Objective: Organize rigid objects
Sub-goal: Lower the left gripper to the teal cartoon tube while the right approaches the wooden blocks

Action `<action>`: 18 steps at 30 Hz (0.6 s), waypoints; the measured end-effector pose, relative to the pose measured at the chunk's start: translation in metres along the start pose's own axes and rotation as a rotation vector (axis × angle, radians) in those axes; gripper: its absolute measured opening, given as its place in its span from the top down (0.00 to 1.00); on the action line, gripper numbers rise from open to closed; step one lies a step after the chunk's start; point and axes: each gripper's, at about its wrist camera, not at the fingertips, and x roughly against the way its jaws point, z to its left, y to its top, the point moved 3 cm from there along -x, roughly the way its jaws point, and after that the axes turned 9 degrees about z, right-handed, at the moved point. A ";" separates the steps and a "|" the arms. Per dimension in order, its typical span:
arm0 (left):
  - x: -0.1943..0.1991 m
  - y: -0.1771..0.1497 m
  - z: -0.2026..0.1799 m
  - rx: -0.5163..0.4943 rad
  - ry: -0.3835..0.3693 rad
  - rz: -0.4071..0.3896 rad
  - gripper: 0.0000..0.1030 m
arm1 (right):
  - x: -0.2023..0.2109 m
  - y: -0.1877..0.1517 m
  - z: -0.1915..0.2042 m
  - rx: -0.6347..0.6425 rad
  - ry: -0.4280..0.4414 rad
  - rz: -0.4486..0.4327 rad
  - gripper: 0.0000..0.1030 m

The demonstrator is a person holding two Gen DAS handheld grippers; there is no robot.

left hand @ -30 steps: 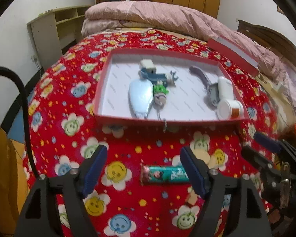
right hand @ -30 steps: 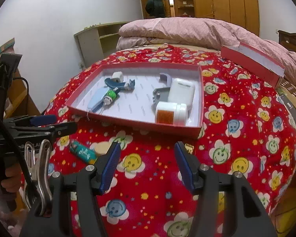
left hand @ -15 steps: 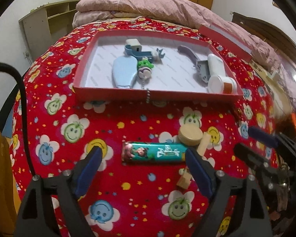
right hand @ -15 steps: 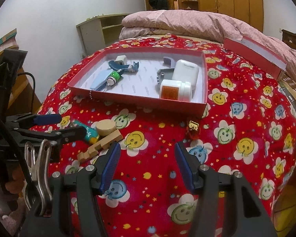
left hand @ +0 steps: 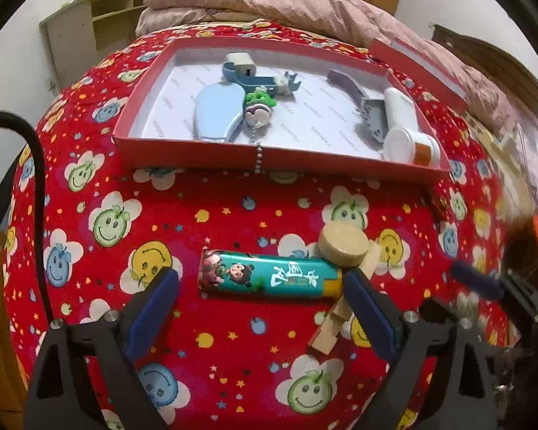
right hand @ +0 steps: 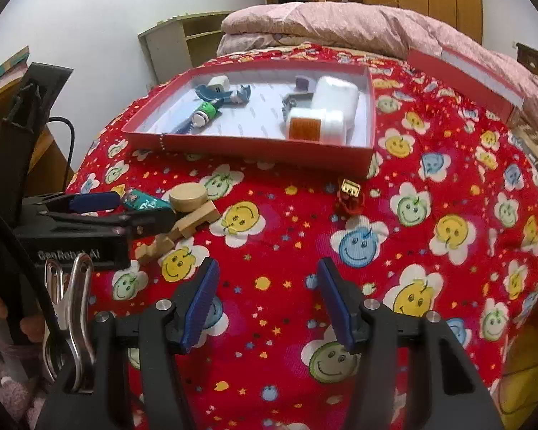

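On the bed's red smiley blanket (left hand: 233,208), before the red cardboard tray (left hand: 279,159), lies the teal cartoon-printed tube (left hand: 269,279). Left tool (left hand: 265,308) is opening around it, not touching; right tool (right hand: 269,304) is spread, empty. Next: lower and pinch carefully.

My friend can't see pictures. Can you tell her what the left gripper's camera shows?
The left gripper is opening, one finger on each side of a teal lighter lying on a red smiley-face bedspread. A wooden disc and a wooden block lie beside the lighter, and a red tray farther back holds small things, including a white bottle.
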 end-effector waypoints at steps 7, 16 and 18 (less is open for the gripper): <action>0.000 0.000 0.002 0.015 0.021 -0.016 0.07 | -0.004 -0.003 -0.005 -0.016 0.022 0.002 0.44; 0.001 -0.002 0.009 0.027 0.053 -0.020 0.07 | -0.004 -0.003 -0.006 -0.015 0.027 0.000 0.43; 0.002 -0.002 0.013 0.044 0.053 -0.020 0.07 | -0.004 -0.003 -0.006 -0.015 0.027 -0.001 0.43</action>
